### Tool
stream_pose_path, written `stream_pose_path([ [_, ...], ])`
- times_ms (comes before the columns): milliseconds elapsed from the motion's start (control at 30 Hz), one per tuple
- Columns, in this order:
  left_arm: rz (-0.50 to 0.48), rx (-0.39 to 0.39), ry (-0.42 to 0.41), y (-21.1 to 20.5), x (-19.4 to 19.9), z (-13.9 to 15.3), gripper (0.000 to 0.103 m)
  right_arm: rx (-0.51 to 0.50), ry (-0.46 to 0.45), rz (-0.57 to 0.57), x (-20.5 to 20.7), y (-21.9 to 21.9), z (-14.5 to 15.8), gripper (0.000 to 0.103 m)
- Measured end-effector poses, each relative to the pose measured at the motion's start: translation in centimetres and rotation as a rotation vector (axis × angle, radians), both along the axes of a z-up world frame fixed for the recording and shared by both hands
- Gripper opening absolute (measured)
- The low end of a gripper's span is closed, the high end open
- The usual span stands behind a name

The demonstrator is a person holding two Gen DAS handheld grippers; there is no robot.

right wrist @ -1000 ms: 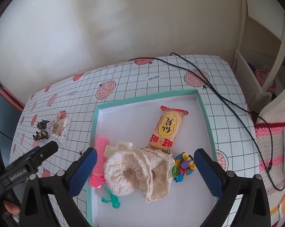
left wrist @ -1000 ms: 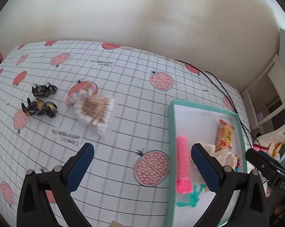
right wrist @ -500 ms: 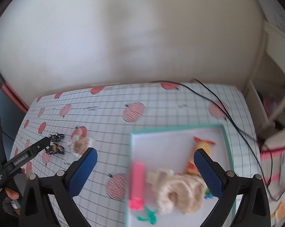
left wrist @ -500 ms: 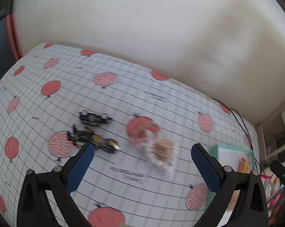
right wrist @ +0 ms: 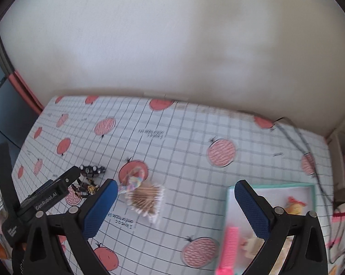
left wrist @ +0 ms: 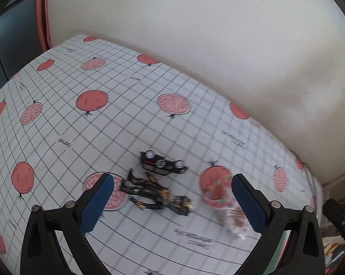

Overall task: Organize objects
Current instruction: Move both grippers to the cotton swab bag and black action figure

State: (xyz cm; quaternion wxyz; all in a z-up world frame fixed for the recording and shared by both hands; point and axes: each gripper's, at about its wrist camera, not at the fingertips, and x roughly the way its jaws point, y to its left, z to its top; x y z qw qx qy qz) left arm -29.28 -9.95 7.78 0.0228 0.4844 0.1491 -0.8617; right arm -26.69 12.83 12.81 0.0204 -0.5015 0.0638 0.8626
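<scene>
Reaching for the black-and-gold toy, the left gripper hangs over it with fingers spread and empty; it should drop squarely, clear of the black toy car just behind. Right of these lies a cotton swab bundle. The right gripper is also spread and empty. Farthest right, the tray holds a pink comb and a snack packet.

Cotton swab bag smeared by blur in left cam, partly behind pad. Tray cut off at bottom edge in right cam; pink roller & contents too blurred to ID.
</scene>
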Motion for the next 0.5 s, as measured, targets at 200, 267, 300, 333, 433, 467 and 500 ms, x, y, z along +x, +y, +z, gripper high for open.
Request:
stream_pose_path([
  [200,0.045,0.057,-0.074,-2.7,-1.1,-3.5,0.102,0.01,-0.098,0.034,-1.4,-2.3,-5.7,0.103],
  [267,0.059,0.064,-0.08,-3.2,-1.4,-4.2,0.102,0.011,-0.123,0.044,-1.6,-2.8,-7.2,0.103],
  [300,0.059,0.065,-0.084,-3.3,-1.5,-4.5,0.102,0.011,-0.132,0.048,-1.7,-3.0,-7.8,0.103],
  [333,0.06,0.065,-0.09,-3.3,-1.6,-4.8,0.102,0.012,-0.14,0.053,-1.8,-3.3,-8.3,0.103],
  [433,0.062,0.063,-0.112,-3.1,-2.0,-5.7,0.102,0.01,-0.154,0.069,-2.1,-3.9,-9.7,0.103],
  [467,0.059,0.063,-0.123,-2.9,-2.1,-6.0,0.102,0.009,-0.159,0.073,-2.2,-4.0,-10.0,0.103],
  [500,0.056,0.066,-0.13,-2.7,-2.1,-6.2,0.102,0.01,-0.164,0.077,-2.2,-4.1,-10.4,0.103],
])
